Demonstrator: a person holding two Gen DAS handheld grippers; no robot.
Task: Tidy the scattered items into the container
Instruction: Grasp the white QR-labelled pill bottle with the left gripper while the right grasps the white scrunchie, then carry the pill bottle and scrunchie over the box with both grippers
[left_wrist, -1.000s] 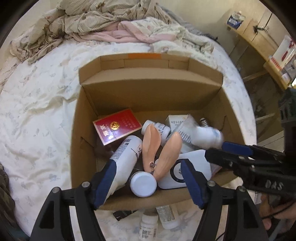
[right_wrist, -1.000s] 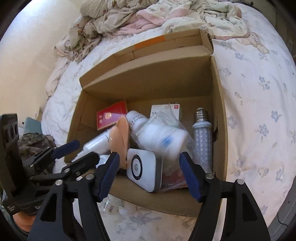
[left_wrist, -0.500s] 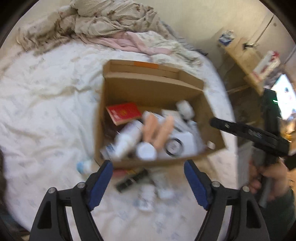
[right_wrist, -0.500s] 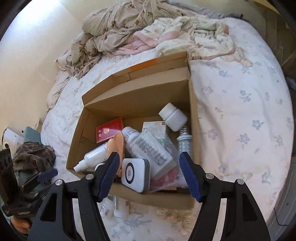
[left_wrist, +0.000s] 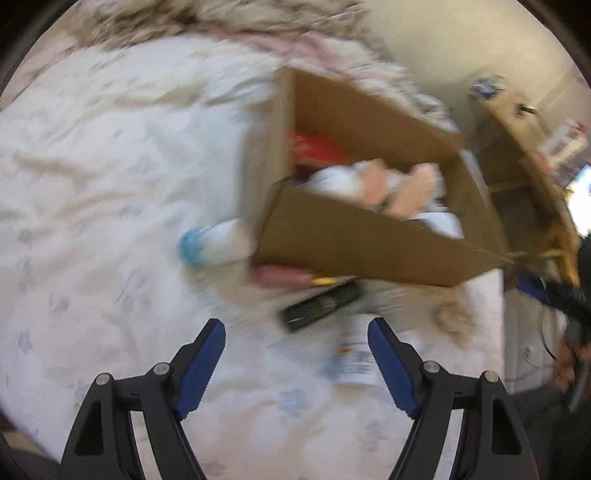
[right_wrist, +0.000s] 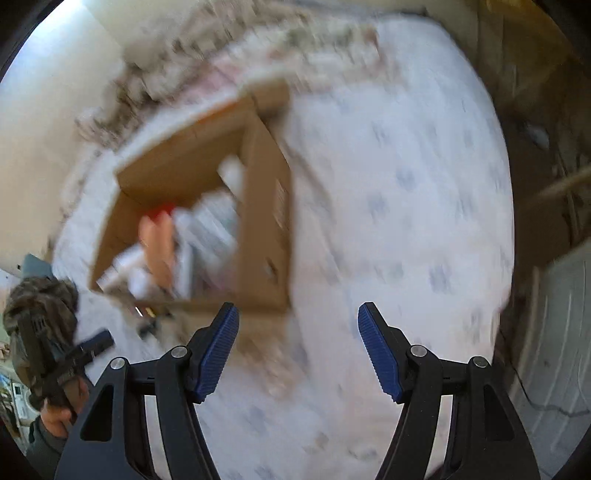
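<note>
Both views are blurred by motion. A cardboard box (left_wrist: 354, 240) stands on the bed with several items inside, also in the right wrist view (right_wrist: 262, 236). Loose on the sheet in front of it lie a white bottle with a blue cap (left_wrist: 214, 245), a black remote (left_wrist: 321, 304), a pinkish item (left_wrist: 284, 277) and a white labelled bottle (left_wrist: 354, 354). My left gripper (left_wrist: 297, 354) is open and empty, above the sheet in front of the remote. My right gripper (right_wrist: 299, 347) is open and empty, near the box's right front corner.
A floral white sheet (right_wrist: 406, 221) covers the bed. Crumpled blankets (left_wrist: 221, 18) lie behind the box. A wooden shelf unit (left_wrist: 532, 147) stands at the right of the bed. The left gripper's handle and hand (right_wrist: 55, 362) show at the lower left.
Both grippers have pulled back and away from the box, still open. The left view has swung left and down toward the loose items; the right view has swung right.
</note>
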